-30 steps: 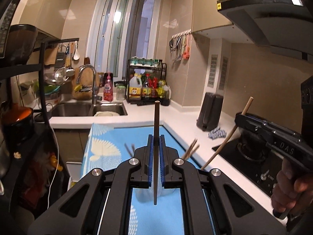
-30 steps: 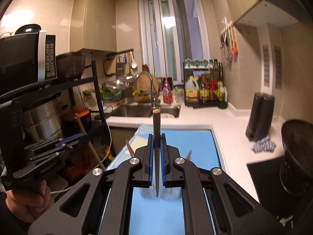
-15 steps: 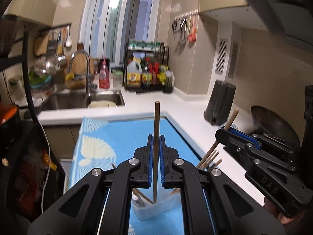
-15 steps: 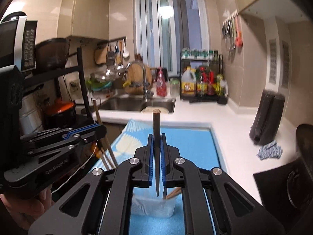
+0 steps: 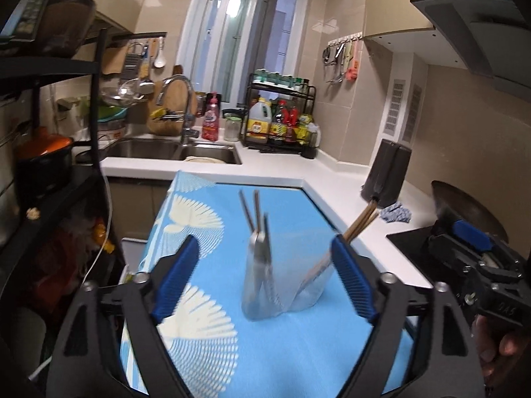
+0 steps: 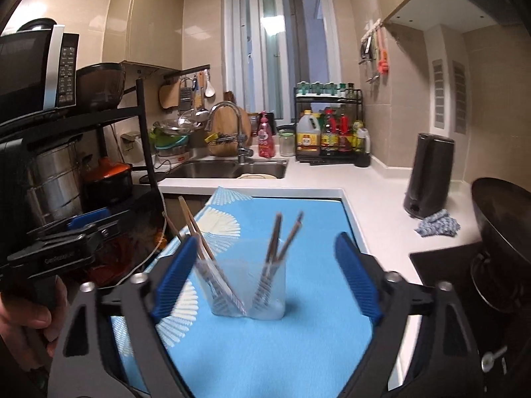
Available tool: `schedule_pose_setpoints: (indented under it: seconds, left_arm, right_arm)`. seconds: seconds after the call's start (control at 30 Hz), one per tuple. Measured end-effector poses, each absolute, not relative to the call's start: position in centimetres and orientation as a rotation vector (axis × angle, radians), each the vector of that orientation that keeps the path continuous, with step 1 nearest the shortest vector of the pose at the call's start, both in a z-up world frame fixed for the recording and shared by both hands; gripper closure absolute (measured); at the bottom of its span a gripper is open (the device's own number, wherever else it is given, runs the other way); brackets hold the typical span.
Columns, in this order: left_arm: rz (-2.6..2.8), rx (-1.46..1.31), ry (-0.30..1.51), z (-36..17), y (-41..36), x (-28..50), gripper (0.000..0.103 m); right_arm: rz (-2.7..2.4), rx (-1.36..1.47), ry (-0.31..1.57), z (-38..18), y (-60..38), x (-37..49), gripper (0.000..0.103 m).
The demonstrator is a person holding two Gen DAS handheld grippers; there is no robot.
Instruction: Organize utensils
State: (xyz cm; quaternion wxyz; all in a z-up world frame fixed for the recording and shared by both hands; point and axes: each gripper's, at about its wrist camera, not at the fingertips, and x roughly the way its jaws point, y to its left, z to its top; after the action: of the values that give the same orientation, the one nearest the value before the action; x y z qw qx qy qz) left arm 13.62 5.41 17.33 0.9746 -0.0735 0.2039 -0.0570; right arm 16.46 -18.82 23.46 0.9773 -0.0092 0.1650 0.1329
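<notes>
Both tools, the left tool (image 5: 265,278) and the right tool (image 6: 264,277), gape wide, holding nothing. The clear cup (image 6: 250,290) stands straight ahead between them on the blue tabletop (image 6: 265,348), chopsticks (image 6: 277,242) standing up, leaning.

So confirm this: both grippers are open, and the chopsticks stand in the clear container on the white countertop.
Not quite. The clear container holding the chopsticks stands on the blue mat, not the white countertop, as the right wrist view shows. Both the left gripper and right gripper are open.
</notes>
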Motion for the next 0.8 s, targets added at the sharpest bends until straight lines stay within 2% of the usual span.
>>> schedule_pose_setpoints:
  seconds: [0.07, 0.1, 0.23, 0.4, 0.8]
  left_arm:
    - [-0.091, -0.126, 0.411, 15.5, 4.9, 12.3, 0.008]
    - [-0.082, -0.116, 0.414, 14.6, 4.7, 12.0, 0.007]
    - [-0.068, -0.110, 0.477, 11.0, 4.1, 11.8, 0.007]
    - [-0.047, -0.097, 0.488, 9.3, 3.2, 12.4, 0.007]
    - [-0.031, -0.078, 0.504, 6.6, 1.3, 12.7, 0.007]
  right_arm:
    - [0.239, -0.021, 0.307, 21.9, -19.3, 15.1, 0.009]
    - [0.209, -0.028, 0.285, 20.9, -19.6, 14.5, 0.006]
    - [0.155, -0.026, 0.290, 17.4, -20.6, 14.1, 0.005]
    - [0.131, -0.031, 0.303, 14.2, -21.3, 14.8, 0.005]
    - [0.111, 0.019, 0.348, 12.6, -22.3, 16.1, 0.005]
